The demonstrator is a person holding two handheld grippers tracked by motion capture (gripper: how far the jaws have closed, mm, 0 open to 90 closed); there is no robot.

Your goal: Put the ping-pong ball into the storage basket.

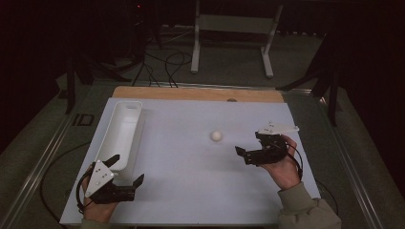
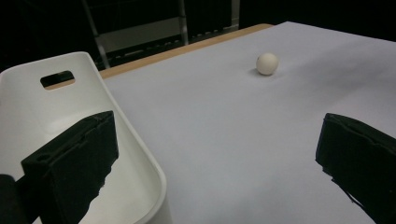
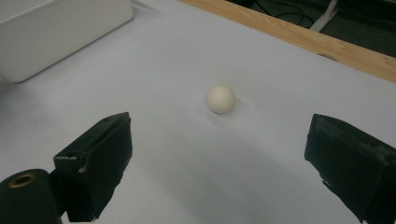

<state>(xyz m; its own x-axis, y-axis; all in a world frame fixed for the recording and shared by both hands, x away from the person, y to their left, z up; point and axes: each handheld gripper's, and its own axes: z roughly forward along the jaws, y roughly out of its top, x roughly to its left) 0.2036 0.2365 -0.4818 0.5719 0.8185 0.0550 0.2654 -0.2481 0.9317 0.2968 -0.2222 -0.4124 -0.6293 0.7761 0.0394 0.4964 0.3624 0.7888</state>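
Lying ball (image 1: 216,136) near right tongs (image 1: 248,144)

On the tabletop (image 1: 191,167), the ball (image 1: 217,136) lies near the centre, toward 2 o'clock. The tray (image 1: 122,133) lies along the 9 o'clock edge. The left gripper (image 1: 128,170) sits at 7 o'clock just before the tray, the right gripper (image 1: 248,145) at 4 o'clock near the ball

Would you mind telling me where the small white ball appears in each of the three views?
High view: white ball right of centre on the table, left of the right gripper.
Left gripper view: upper right.
Right gripper view: centre, between the jaws.
Shared landmark: white tray.
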